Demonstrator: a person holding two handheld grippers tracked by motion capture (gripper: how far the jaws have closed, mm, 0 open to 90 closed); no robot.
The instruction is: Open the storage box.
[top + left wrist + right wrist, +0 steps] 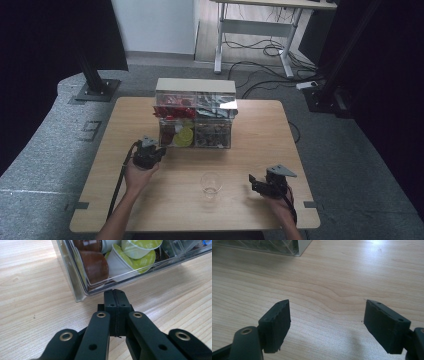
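A clear plastic drawer organizer (195, 117) stands at the middle back of the wooden table (115, 200); its lower left drawer (82, 293) holds green-lidded and brown coffee capsules (135, 255). My left gripper (159, 152) rests just left of that drawer's front corner. In the left gripper view the left gripper (115, 293) has its jaws pressed together with nothing between them, tips almost at the drawer's base. A clear glass cup (211, 184) stands at the table's front middle. My right gripper (253, 181) sits to the cup's right. Its jaws are wide apart over bare wood (327, 312).
A desk frame with loose cables (260, 47) stands on the grey floor behind the table. Dark stand posts (95, 75) rise at the back left and right. The organizer's corner (297, 247) lies far ahead of the right gripper.
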